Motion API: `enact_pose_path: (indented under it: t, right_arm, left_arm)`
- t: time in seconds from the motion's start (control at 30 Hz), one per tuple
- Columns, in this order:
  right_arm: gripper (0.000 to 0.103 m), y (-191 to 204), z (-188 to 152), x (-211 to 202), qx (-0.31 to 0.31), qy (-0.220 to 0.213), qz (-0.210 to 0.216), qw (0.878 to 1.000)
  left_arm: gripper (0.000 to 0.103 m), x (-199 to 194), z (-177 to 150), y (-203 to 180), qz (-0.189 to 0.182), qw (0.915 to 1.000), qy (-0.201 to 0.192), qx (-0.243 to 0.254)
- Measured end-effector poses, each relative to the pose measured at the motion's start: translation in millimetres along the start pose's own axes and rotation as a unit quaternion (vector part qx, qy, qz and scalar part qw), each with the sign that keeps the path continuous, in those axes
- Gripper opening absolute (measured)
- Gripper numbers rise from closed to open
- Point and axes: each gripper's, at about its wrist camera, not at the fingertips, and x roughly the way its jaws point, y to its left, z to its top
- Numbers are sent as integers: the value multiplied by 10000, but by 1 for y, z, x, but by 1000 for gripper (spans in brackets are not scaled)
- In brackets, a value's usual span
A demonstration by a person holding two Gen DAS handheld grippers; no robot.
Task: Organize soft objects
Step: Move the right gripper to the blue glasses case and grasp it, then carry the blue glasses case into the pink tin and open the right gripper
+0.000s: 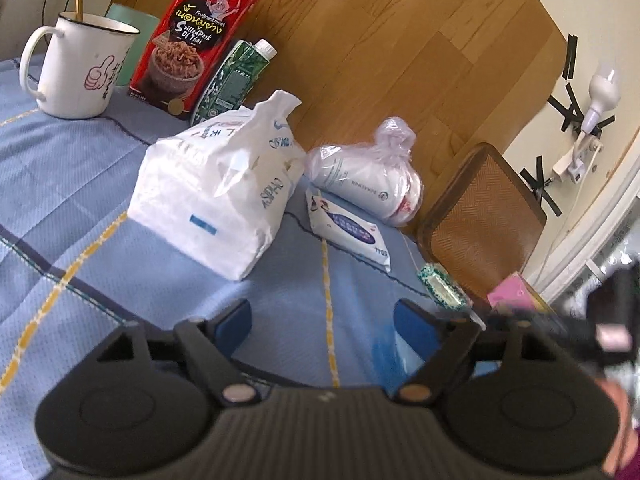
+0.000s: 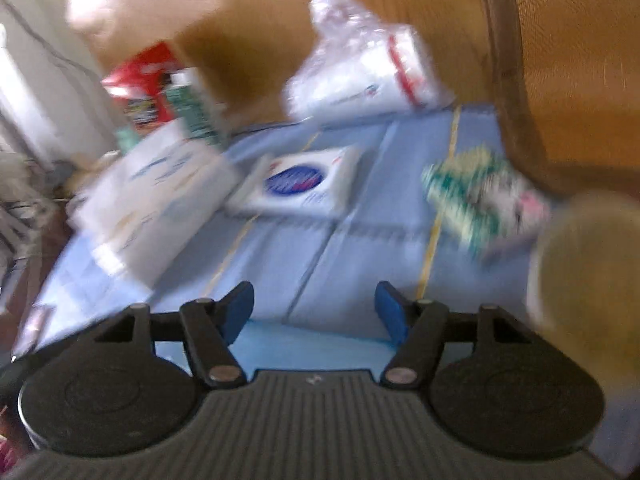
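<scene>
White paper bag sits ahead of the wide-spread, empty left tool; right tool apparently likewise.

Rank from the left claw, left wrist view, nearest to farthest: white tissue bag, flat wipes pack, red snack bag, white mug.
1. White tissue bag: straight ahead of the left claw, slightly left.
2. Flat wipes pack: ahead, right of the bag.
3. White mug and red snack bag: far left rear, too close to call.

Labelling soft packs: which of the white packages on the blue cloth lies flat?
The wipes pack with the blue oval label lies flat. The big white paper-wrapped pack stands tall beside it; the clear-bagged roll behind is bulky and knotted on top.
</scene>
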Motion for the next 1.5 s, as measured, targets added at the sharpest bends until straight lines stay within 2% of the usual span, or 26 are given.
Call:
enact_pose_path:
  t: [0.13, 0.17, 0.3, 0.43, 0.53, 0.7, 0.8, 1.07, 1.43, 1.5]
  right_arm:
    - [72, 1, -51, -36, -127, -290, 828, 9961]
    - [73, 1, -62, -43, -172, -400, 909, 9949]
    - [83, 5, -89, -67, -443, -947, 939, 9901]
    - [91, 9, -92, -78, -821, -1193, 778, 9864]
    - [92, 7, -88, -68, -927, -1102, 692, 9872]
    - [92, 14, -100, -61, -1324, -827, 599, 9859]
    - [93, 20, -107, -51, -1546, -645, 304, 9854]
    - [95, 26, -110, -47, -1811, -629, 116, 9814]
    - [95, 28, -110, -45, -1781, -670, 18, 9817]
    - [88, 31, -111, -44, -1859, -687, -106, 9801]
  left_arm:
    - [86, 0, 0, -1, 6, 10000, 9, 27]
    - [86, 1, 0, -1, 9, 10000, 19, 18]
    - [86, 1, 0, 1, -7, 10000, 44, -39]
    - [86, 1, -1, -2, 55, 10000, 52, 35]
    - [87, 2, -2, -5, 116, 9998, 59, 119]
    - [90, 2, -3, -8, 172, 9996, 75, 217]
    - [90, 3, -3, -9, 180, 9995, 84, 244]
    - [91, 3, -3, -9, 171, 9995, 90, 255]
    - [92, 3, -4, -10, 82, 9996, 155, 242]
    - [92, 2, -5, -12, 82, 9994, 215, 249]
